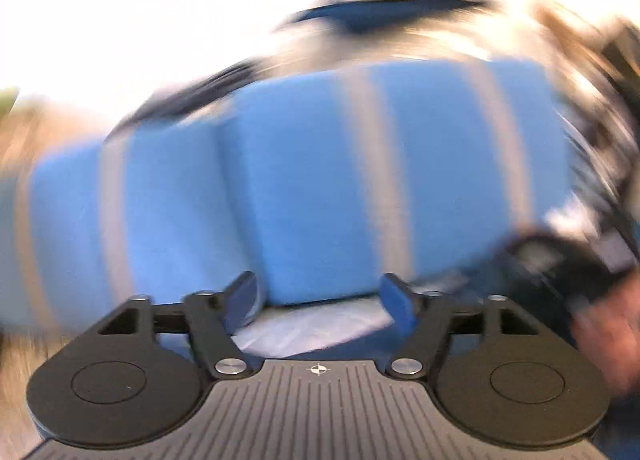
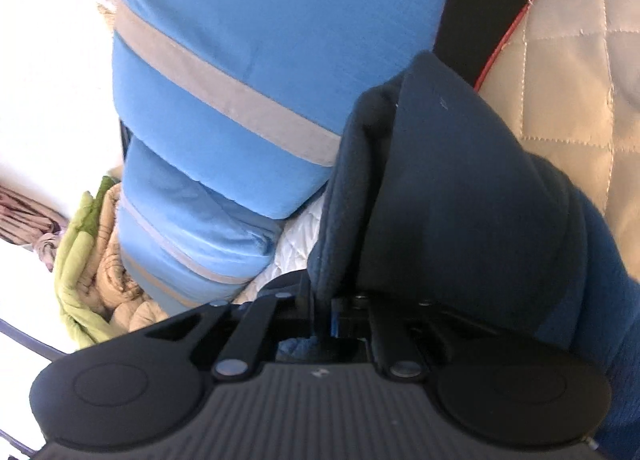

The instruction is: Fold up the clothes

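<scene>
Right wrist view: navy fleece garment [image 2: 460, 200] is pinched tight by the right gripper [image 2: 324, 324]; left gripper [image 1: 320, 296] fingers are spread wide before the blue grey-striped folded garment [image 1: 312, 180].

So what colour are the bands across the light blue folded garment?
Grey bands on the light blue garment, sharpest in the right wrist view.

From the right wrist view, the striped folded garment [image 2: 248, 72] lies far and left, its thicker fold resting on a thinner one nearer. A dark garment [image 2: 440, 196] sits near and right, overlapping its edge. A quilted cover [image 2: 580, 60] lies right of both. Crumpled clothes [image 2: 96, 260] lie at the left.
</scene>
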